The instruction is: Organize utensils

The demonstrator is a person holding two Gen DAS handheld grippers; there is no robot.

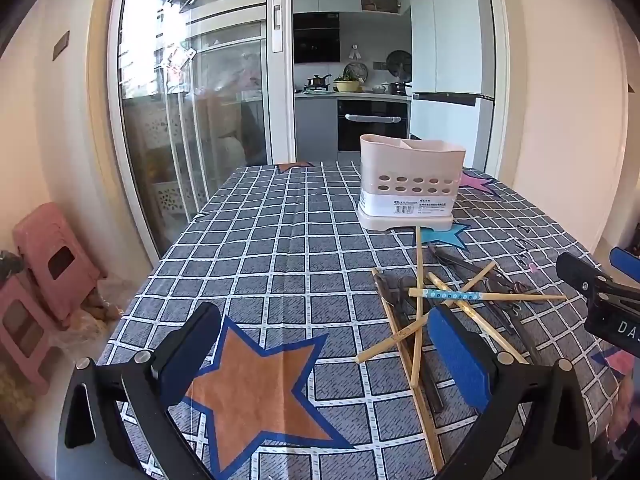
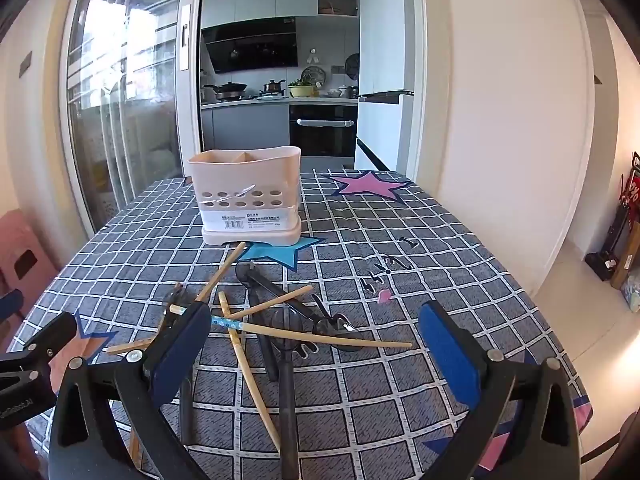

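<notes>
Utensil holder (image 2: 245,199) stands upright mid-table, top open, nothing above its rim. Just in front of it: tangled pile of chopsticks (image 2: 256,332) and dark utensils (image 2: 286,364), crossing and overlapping, one chopstick tip reaching the holder's base. Tablecloth (image 1: 260,248) left of the holder is bare; so is the cloth right of it, out to the table edge.

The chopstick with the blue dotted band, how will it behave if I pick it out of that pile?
The banded chopstick looks thin and stiff, probably light. It crosses other chopsticks and dark utensils, so lifting it may shift them. On the tablecloth it could roll.
</notes>
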